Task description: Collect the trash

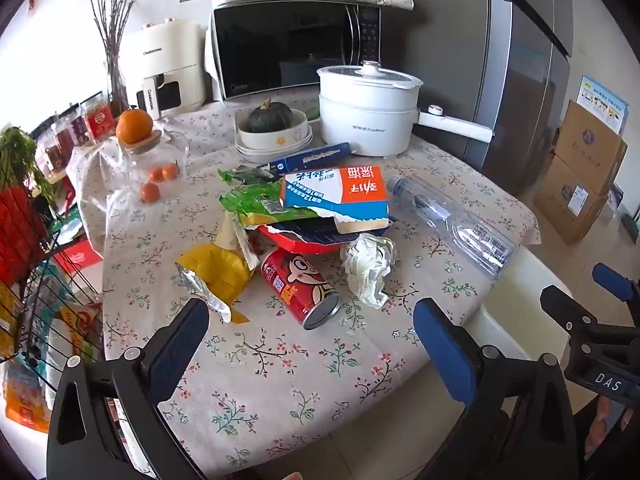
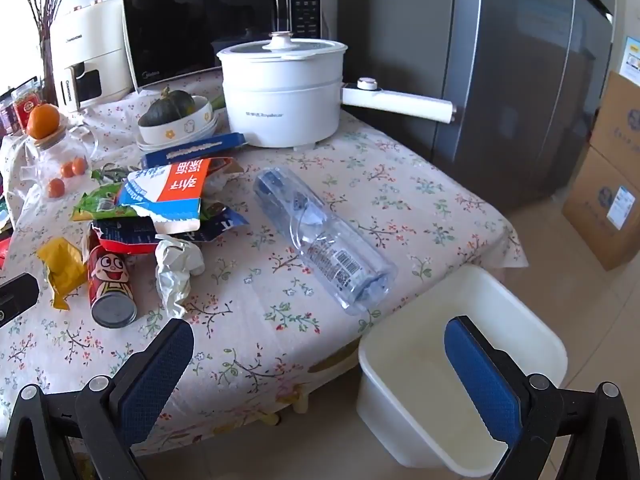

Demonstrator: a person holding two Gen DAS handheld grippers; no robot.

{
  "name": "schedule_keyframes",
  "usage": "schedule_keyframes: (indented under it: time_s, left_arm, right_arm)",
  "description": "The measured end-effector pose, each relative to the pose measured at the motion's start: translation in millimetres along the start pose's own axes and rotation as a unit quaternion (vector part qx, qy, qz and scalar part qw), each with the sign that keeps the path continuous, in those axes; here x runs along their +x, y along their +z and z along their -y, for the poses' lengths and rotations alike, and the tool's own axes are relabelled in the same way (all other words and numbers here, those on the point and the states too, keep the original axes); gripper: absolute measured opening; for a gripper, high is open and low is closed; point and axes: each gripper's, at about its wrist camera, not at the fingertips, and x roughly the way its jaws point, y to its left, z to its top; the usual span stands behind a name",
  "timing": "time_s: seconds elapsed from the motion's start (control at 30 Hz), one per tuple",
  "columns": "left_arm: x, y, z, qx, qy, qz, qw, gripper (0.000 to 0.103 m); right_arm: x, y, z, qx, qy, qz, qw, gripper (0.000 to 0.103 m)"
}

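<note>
Both grippers' fingers (image 1: 192,332) (image 2: 160,364) spread, empty — bottle (image 2: 324,240) near table edge, bin (image 2: 552,344) below.

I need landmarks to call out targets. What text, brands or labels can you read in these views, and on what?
"DAS": tag on the right gripper body, left wrist view.
"Midea": microwave door, lower corner, faint.
Cream appliance: a brand word, too blurred to spell.
White electric pot: a small logo, unreadable.
Torn carton: large Chinese characters, upside down, not legible.
Plastic bottle: barcode label, print too small.
Red can: cartoon face, text too small.
</note>
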Motion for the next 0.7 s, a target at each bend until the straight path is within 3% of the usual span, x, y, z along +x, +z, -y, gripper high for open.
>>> schedule_keyframes:
  time_s: [0.7]
  left_arm:
    - [4,-3,7,0.012,-0.011,-0.001,0.9999,0.103]
  right_arm:
    - [-1,-2,-4,-0.010,-0.002,0.008,1.000,0.103]
